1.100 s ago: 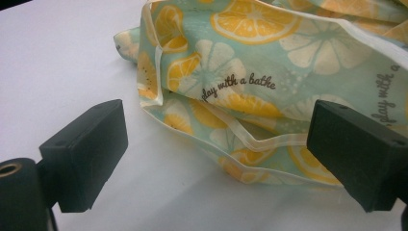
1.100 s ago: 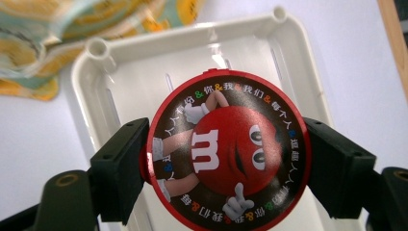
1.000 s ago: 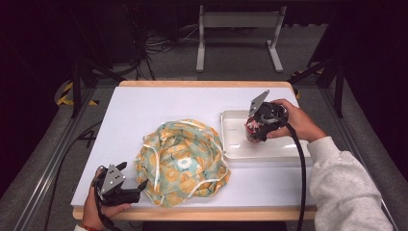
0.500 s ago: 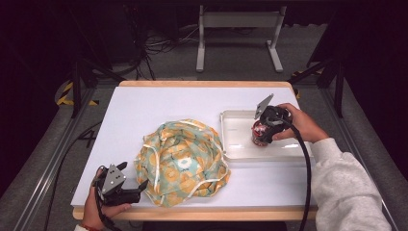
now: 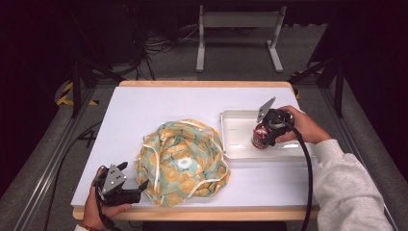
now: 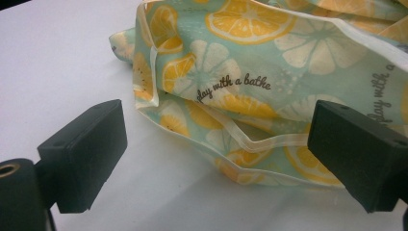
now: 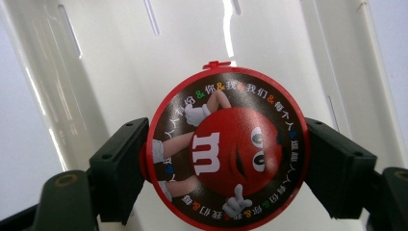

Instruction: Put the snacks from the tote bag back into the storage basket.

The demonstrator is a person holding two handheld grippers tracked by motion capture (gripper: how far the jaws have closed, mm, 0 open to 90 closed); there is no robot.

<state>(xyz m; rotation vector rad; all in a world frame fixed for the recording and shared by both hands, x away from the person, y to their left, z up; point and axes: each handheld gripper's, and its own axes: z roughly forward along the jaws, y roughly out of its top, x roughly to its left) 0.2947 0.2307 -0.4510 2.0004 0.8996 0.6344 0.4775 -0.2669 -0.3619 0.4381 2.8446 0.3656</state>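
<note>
1. One small round candy tub (image 7: 226,151) with a red lid showing a cartoon chocolate sweet is clamped by its sides in the right tongs (image 5: 263,136), low inside a white plastic tray (image 5: 235,144) on the right of the surface (image 5: 159,103).
2. Its wall looks rigid and smooth, so it is probably light, hard and somewhat slippery; a grip across the body below the lid rim, as now, seems safest, since the flat lid offers no purchase.
3. The tray is shallow, glossy and stiff, with slots in its floor.
4. To its left lies a crumpled fabric bag (image 5: 180,161), mint with orange citrus slices and white piping; soft and limp, best taken at a piped hem.
5. The left tongs (image 5: 137,185) stand wide and empty, just beside the bag's near edge.
</note>
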